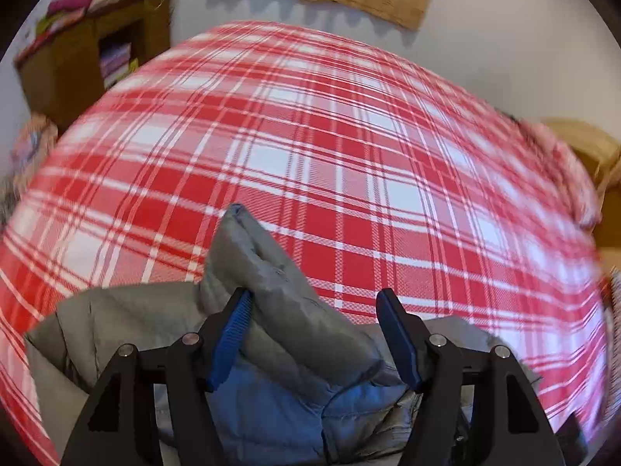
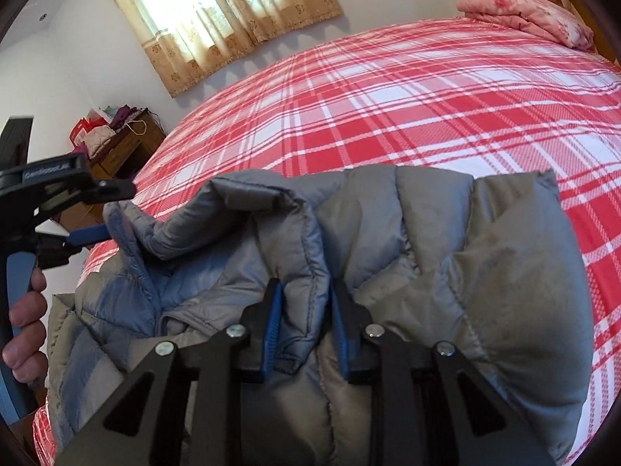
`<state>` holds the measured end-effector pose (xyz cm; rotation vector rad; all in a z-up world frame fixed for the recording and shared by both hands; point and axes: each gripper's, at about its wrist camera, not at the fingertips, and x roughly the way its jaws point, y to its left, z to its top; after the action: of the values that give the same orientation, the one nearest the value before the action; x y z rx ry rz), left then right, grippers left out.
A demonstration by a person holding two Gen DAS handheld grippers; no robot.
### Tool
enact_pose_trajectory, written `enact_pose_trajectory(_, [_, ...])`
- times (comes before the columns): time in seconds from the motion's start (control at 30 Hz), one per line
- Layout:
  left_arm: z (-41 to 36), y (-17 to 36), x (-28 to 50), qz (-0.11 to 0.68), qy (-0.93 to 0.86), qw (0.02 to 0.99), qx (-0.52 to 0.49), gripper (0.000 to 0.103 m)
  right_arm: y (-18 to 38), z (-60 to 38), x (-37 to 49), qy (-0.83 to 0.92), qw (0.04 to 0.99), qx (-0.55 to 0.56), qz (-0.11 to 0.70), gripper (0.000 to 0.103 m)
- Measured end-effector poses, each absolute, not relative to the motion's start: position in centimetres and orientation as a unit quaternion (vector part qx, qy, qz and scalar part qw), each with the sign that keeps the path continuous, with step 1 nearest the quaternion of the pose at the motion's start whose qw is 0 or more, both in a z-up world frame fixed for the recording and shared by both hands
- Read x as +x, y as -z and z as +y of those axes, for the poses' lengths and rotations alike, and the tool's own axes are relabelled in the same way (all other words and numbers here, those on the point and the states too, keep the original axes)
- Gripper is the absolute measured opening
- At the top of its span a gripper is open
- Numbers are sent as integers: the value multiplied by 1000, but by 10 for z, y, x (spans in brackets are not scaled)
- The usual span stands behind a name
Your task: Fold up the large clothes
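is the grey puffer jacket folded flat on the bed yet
No. The jacket lies bunched and puffy on the bed, one edge pinched in the right gripper.

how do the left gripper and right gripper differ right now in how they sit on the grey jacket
The right gripper has its jaws drawn narrow, pinching a stitched fold of the grey jacket; the left gripper stands wide, and a raised jacket flap only leans against one pad. The right gripper works at the middle of the jacket, the left gripper at its edge nearer the wooden cabinet. Both have blue pads on black fingers and point down over the plaid bed.
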<state>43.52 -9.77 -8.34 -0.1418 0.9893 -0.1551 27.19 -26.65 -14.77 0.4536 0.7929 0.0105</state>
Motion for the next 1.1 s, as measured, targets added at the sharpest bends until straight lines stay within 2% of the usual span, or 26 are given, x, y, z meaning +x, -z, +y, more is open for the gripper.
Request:
enact_pose_trajectory(0.1, [-92, 87, 428, 457, 42, 887, -53, 66, 149, -269, 272, -8, 897, 224, 382, 27])
enact_pose_trajectory(0.17, [-79, 92, 424, 450, 34, 891, -52, 29, 149, -270, 271, -9, 896, 227, 381, 27])
enact_pose_trajectory(0.2, [-73, 95, 424, 457, 33, 887, -50, 4, 150, -271, 270, -10, 896, 228, 381, 27])
enact_pose_trajectory(0.4, [-34, 107, 379, 440, 28, 896, -53, 3, 150, -272, 271, -9, 895, 228, 382, 27])
enact_pose_trajectory(0.57, [-7, 147, 348, 463, -9, 877, -126, 3, 149, -270, 271, -5, 896, 222, 384, 27])
enact_pose_trajectory(0.73, [-13, 165, 340, 404, -33, 905, -127, 3, 148, -265, 272, 1, 897, 211, 389, 27])
enact_pose_trajectory(0.83, [-8, 166, 342, 398, -29, 905, -149, 3, 145, -261, 275, 5, 893, 197, 405, 31])
enact_pose_trajectory(0.9, [-6, 166, 343, 397, -22, 903, -161, 3, 134, -259, 272, 19, 888, 179, 424, 38])
enact_pose_trajectory(0.93, [-4, 166, 343, 396, -20, 903, -166, 3, 118, -260, 260, 39, 900, 176, 398, 42])
enact_pose_trajectory(1.03, [-3, 165, 343, 393, -18, 904, -169, 3, 71, -253, 241, 45, 940, 149, 305, 43])
enact_pose_trajectory(1.1, [-3, 165, 344, 392, -18, 904, -169, 3, 53, -240, 260, 36, 944, 119, 306, 43])
